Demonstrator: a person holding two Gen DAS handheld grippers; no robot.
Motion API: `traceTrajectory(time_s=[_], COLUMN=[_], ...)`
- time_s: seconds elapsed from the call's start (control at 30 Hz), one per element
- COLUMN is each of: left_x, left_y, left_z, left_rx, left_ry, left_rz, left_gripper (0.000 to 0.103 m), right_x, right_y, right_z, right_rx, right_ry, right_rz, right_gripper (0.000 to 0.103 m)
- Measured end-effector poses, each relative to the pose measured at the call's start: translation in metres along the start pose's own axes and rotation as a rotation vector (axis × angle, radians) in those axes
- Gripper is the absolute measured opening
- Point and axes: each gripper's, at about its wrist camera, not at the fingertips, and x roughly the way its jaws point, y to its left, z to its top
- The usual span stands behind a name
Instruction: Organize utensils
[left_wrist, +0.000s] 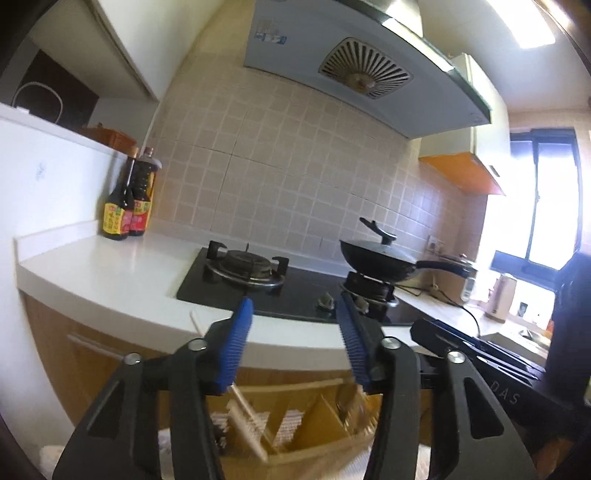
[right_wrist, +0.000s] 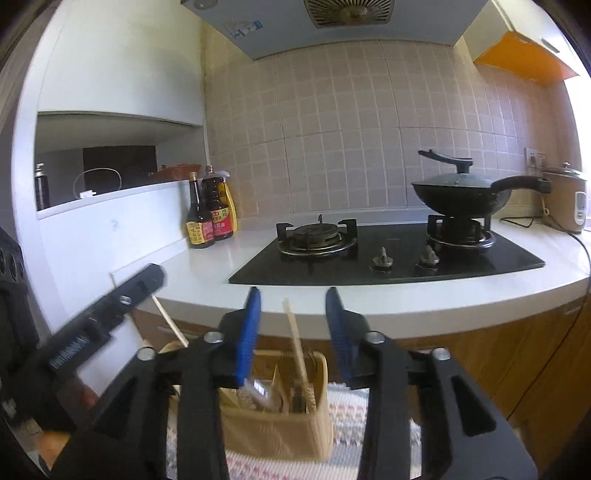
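The left hand-held gripper (left_wrist: 295, 343) stands with its blue pads apart and nothing pressed between them. The right hand-held gripper (right_wrist: 293, 332) is parted too, less widely; a pale wooden utensil (right_wrist: 295, 343) rises in the gap without touching either pad.

The landmark is the wooden utensil holder (right_wrist: 280, 424), a tan box with slanted dividers that sits below the front edge of the white table (right_wrist: 207, 280), on a patterned cloth (right_wrist: 347, 406). In the right wrist view the holder lies directly under the right hand-held gripper, and several wooden handles stand inside it. In the left wrist view the same holder (left_wrist: 314, 424) appears blurred beneath the left hand-held gripper, with a chopstick-like stick (left_wrist: 243, 402) leaning up from it past the left pad.

Beyond the holder, on the table, is a black gas stove (right_wrist: 388, 258) with 2 burners. A lidded black pan (right_wrist: 461, 195) sits on the right burner. 2 dark sauce bottles (right_wrist: 208, 218) stand up and to the left of the holder, against the wall. A rice cooker (right_wrist: 565, 199) is at the far right.
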Motion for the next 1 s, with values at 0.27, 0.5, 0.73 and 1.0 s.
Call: traceTrajectory(time_s=[0.27,0.5,0.73,1.0], left_x=[-0.102,-0.137,-0.138,-0.127], left_y=[0.001,-0.003,-0.004,-0.003], left_z=[-0.012,-0.054,-0.097,-0.118], left_rx=[0.043,0.079,0.097,0.148], left_ry=[0.038,0.025,-0.033,-0.012], left_rz=[0.045,0.207,0.366,0.443], left_gripper=[0.084,0.088,0.089,0.089], right_x=[-0.087,-0.118,-0.114,-0.099], right_y=[0.016,0.031,0.031,0.028], right_z=[-0.039,-0.088,-0.127,-0.143], right_rx=[-0.032,-0.030,-0.046,-0.091], right_ry=[-0.030,-0.057,-0.102,-0.049], right_rz=[-0.008,-0.065,-0.183,-0.216], right_gripper=[0.062,0.080,0.089,0.091])
